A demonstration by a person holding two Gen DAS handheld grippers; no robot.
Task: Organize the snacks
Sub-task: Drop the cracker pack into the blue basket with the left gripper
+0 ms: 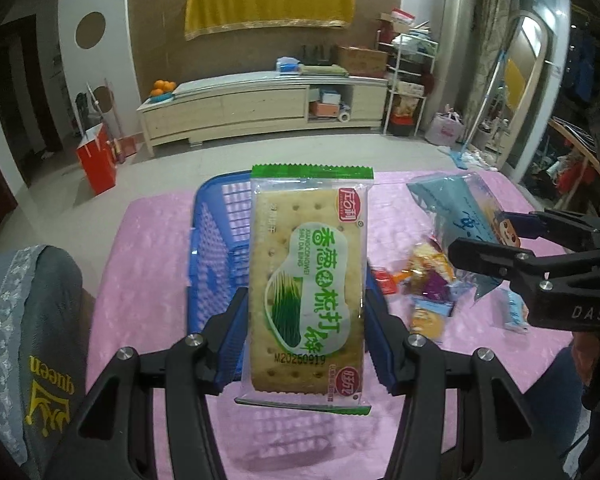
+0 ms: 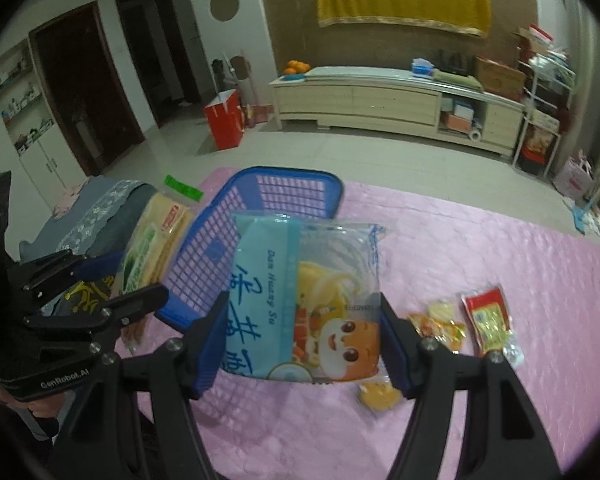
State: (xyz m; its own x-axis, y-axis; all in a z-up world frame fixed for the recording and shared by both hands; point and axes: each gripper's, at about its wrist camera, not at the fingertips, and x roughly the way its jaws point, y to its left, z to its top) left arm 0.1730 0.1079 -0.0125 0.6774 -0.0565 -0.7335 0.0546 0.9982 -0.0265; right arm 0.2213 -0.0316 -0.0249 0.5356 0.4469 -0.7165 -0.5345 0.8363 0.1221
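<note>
My left gripper point(image 1: 306, 320) is shut on a green soda cracker pack point(image 1: 308, 280) and holds it above the blue basket point(image 1: 216, 240). My right gripper point(image 2: 304, 328) is shut on a light blue snack bag point(image 2: 300, 300) with a cartoon face, held above the pink table just right of the blue basket point(image 2: 284, 192). The right gripper and its bag point(image 1: 460, 216) show at the right of the left wrist view. The left gripper with the cracker pack point(image 2: 152, 248) shows at the left of the right wrist view.
Several small wrapped snacks point(image 1: 424, 276) lie on the pink tablecloth point(image 1: 148, 280) right of the basket, including a red sachet point(image 2: 488, 320) and orange candies point(image 2: 440, 324). A grey cushion point(image 1: 32, 340) sits at the table's left. A cabinet point(image 1: 260, 108) stands far behind.
</note>
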